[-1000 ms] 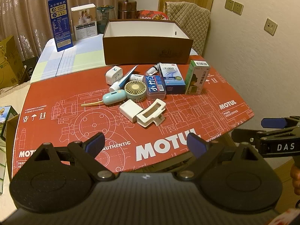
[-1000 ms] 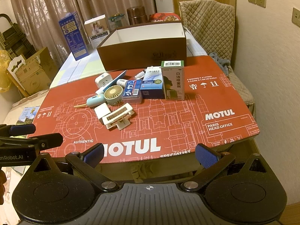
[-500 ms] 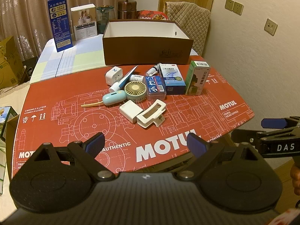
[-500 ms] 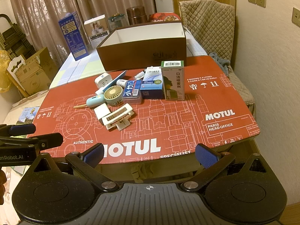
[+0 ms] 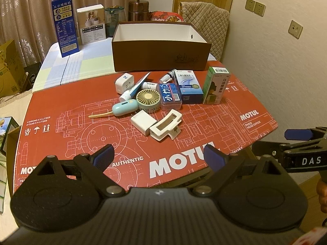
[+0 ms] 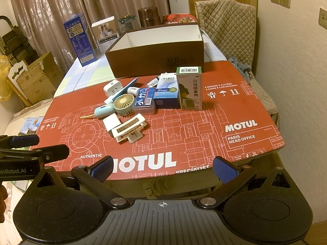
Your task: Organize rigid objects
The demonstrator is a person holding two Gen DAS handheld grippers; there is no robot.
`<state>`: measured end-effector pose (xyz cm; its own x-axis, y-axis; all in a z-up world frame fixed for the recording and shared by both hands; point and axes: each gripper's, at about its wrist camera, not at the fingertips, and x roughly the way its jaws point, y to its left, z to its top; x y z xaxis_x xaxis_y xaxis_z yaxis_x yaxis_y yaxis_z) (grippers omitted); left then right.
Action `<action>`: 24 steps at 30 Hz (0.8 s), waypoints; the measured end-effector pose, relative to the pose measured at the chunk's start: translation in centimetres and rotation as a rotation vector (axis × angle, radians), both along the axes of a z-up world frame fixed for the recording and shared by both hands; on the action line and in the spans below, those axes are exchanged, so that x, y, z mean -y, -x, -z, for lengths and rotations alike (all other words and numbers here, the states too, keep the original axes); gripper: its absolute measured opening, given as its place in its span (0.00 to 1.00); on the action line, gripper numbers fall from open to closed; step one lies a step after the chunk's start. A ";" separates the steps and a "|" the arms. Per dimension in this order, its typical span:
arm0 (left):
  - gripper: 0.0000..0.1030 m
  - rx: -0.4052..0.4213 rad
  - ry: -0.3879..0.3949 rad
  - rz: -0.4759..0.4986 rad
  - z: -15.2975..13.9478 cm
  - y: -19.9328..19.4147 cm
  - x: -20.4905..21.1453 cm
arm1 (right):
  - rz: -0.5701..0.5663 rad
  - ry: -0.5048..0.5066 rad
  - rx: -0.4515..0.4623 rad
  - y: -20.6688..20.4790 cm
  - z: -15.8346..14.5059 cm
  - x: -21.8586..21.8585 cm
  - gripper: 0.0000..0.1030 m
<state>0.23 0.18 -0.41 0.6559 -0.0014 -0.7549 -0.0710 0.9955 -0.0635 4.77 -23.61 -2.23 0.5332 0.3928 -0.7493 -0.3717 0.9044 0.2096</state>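
A cluster of small items lies on the red MOTUL sheet (image 5: 184,143): a white hair clip (image 5: 166,125), a white charger (image 5: 141,121), a yellow mini fan (image 5: 148,100), a teal handheld device (image 5: 124,107), a white plug (image 5: 124,82), a toothpaste tube (image 5: 133,88), a clear case (image 5: 170,96), a blue medicine box (image 5: 189,86) and an upright green box (image 5: 216,85). An open brown box (image 5: 161,59) stands behind them. My left gripper (image 5: 158,158) and right gripper (image 6: 163,168) are open and empty, near the sheet's front edge.
Behind the brown box stand a blue carton (image 5: 65,27), a white box (image 5: 93,23), a jar (image 5: 115,21) and a brown canister (image 5: 138,10). A padded chair (image 6: 229,26) is by the right wall. Cardboard boxes (image 6: 34,77) stand on the left.
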 end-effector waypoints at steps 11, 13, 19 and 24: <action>0.90 0.000 -0.002 -0.002 -0.1 -0.1 -0.4 | 0.011 0.001 -0.003 -0.2 0.2 -0.2 0.98; 0.90 0.000 -0.002 -0.001 -0.1 -0.1 -0.4 | 0.017 0.001 -0.006 -1.0 0.3 -0.6 0.98; 0.90 -0.001 -0.002 0.008 -0.3 -1.0 -1.5 | 0.027 -0.001 -0.006 -0.6 0.3 -0.6 0.98; 0.90 -0.005 0.000 0.016 0.0 -1.3 -2.4 | 0.036 -0.001 -0.009 -0.4 0.4 -1.0 0.98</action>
